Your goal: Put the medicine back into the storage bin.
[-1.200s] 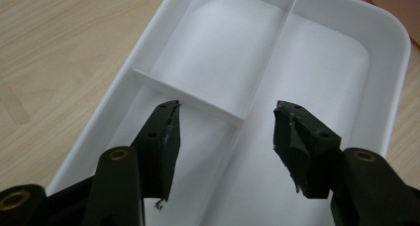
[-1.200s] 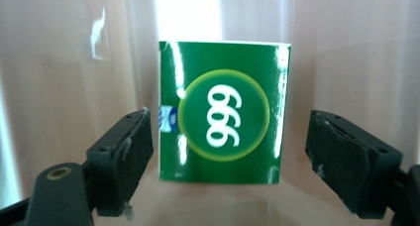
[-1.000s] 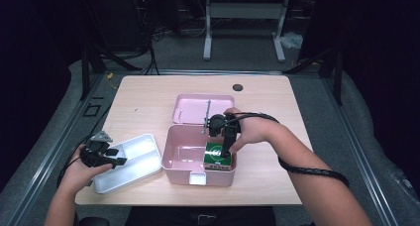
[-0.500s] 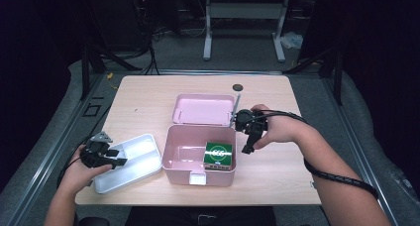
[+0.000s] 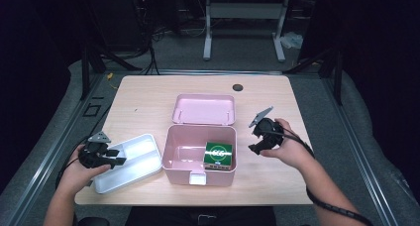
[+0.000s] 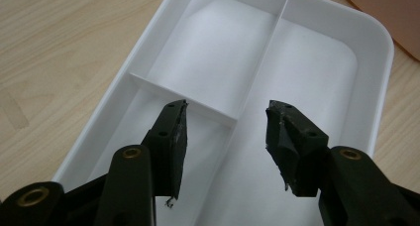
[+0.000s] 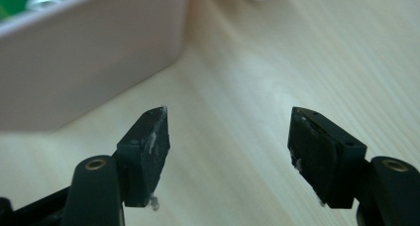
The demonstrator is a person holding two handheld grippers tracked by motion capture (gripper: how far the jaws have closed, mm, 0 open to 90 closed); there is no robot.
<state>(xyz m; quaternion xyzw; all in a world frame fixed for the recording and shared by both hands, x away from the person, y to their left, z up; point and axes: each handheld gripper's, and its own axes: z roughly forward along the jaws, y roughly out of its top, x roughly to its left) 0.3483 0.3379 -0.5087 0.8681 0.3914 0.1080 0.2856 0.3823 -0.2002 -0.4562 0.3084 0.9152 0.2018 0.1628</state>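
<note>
High view puts your right gripper (image 5: 257,145) at three o'clock of the pink box (image 5: 200,154), jaws parted over bare counter (image 5: 148,94); a green pack (image 5: 218,154) sits inside; your left gripper (image 5: 115,156) hangs open-jawed over the white tray (image 5: 141,156).

Left gripper (image 6: 225,129): I'm seeing black jaws, brass rivets.
Right gripper (image 7: 228,139): black, scuffed pads, trailing a black cable.

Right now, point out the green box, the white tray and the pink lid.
green box (image 5: 218,153), high view, middle of its top face.
white tray (image 6: 374,35), left gripper view, its far rim.
pink lid (image 5: 203,108), high view, centre of the lid's inner surface.
</note>
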